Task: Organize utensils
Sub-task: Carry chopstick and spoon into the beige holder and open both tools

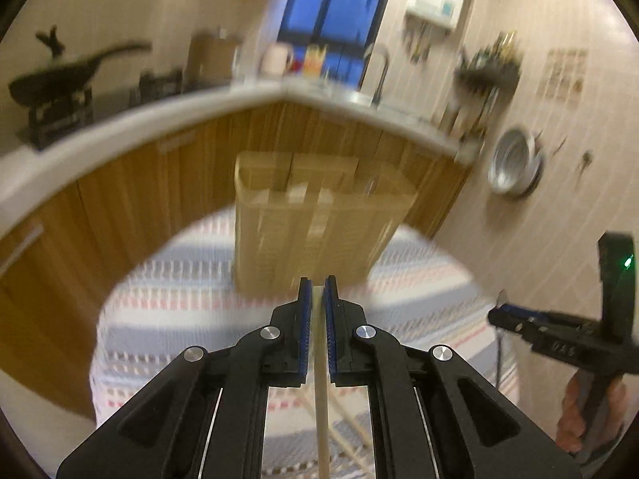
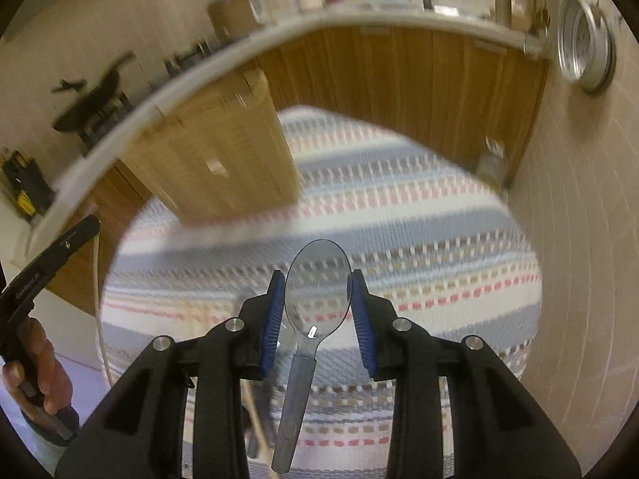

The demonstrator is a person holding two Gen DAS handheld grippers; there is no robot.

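left hand-held gripper clamps a wooden chopstick; right hand-held gripper pinches a clear spoon by its bowl's smooth, curved edges, so it may slip before reaching the wooden organizer.

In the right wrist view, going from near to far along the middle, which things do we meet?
Right gripper holding the clear spoon → striped tablecloth → wooden cabinet doors → countertop edge.

Left gripper raised, level and pointing forward, blue pads pinched nearly together on a thin pale stick. Right gripper also aloft, pads set wider, clasping the bowl of a clear spoon. Bare fingers wrapped round the left handle, seen at the right view's edge
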